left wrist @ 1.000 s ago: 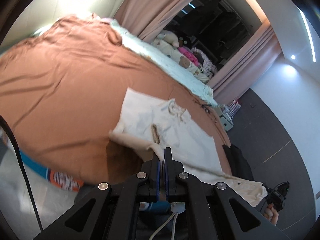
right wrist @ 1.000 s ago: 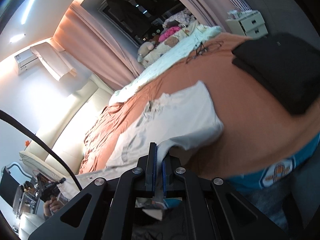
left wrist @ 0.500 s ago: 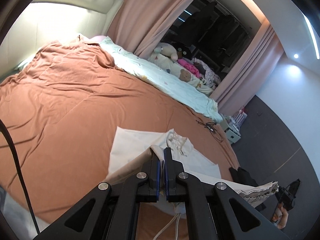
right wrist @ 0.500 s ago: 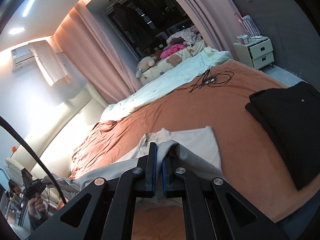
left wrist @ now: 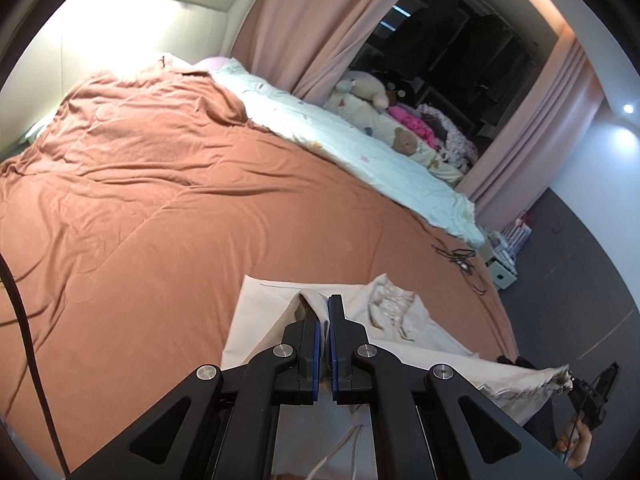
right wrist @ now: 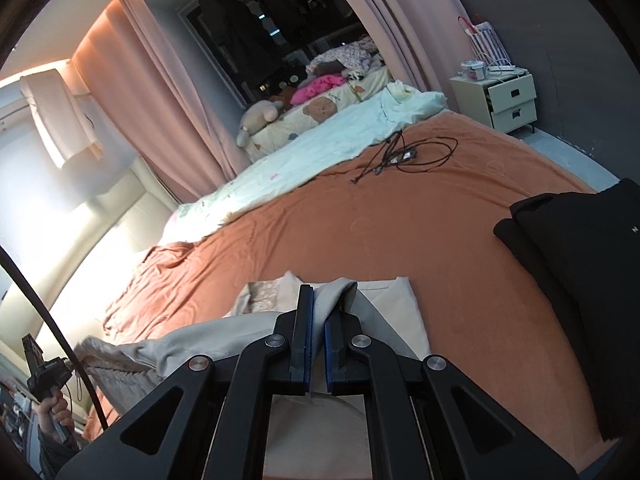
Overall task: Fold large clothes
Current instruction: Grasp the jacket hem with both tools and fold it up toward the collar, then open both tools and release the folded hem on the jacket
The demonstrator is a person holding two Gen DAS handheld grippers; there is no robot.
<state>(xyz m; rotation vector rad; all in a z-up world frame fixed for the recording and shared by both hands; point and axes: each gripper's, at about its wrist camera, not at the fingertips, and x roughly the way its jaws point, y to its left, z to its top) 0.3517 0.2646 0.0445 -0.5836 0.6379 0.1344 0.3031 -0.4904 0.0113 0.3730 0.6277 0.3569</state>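
The left gripper (left wrist: 323, 308), a black two-finger tool with blue pads, sits at the bottom centre of the left wrist view, its jaws pressed together on a raised fold of the large cream fabric garment (left wrist: 264, 300). The right gripper (right wrist: 316, 300), of the same make, stands at the bottom centre of the right wrist view, and its jaws are likewise clamped on a grey-cream edge of that garment. The garment lies in the lower middle of both frames on the rust-orange quilted bedspread (left wrist: 180, 200), with its near hem lifted and stretched between the two tools. At the lower right of the left wrist view the cloth runs out to the other tool, held in a person's hand (left wrist: 576, 444). A folded black garment (right wrist: 580, 272) lies on the bedspread at the right edge of the right wrist view, well apart from the cream one. A tangle of black cable (right wrist: 404, 154) rests on the bedspread in the upper middle, beside a pale mint-green sheet (right wrist: 320, 148). Pink curtains (left wrist: 320, 20) hang in the upper part of the frame.
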